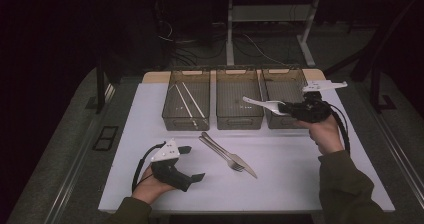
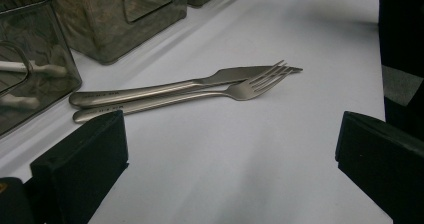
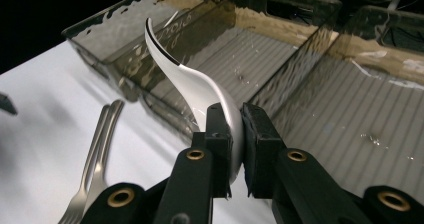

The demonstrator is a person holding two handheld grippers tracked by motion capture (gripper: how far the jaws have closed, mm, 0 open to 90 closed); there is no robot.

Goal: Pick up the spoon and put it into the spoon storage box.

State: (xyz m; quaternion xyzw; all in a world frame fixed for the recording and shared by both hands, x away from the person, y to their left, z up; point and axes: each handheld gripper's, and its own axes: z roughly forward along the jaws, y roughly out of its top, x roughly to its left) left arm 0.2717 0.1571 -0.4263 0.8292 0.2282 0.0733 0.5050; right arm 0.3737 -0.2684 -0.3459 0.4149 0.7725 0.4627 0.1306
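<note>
On the tabletop [image 1: 280, 184], three bins [image 1: 239, 104] lined the far edge. Your right hand-held gripper [image 1: 292, 109], clenched on a white spoon [image 1: 262, 104], held it above the right-hand bin [image 1: 285, 91]. Sorting looked underway; the next move called for lowering and letting go. Your left hand-held gripper [image 1: 192, 162] rested released near the front-left corner, beside the fork [image 2: 200, 96] and knife [image 2: 165, 88].

Olive sleeves [image 1: 345, 184]; black hand-held gripper [image 1: 192, 163] with grey plate, brass screws.
</note>
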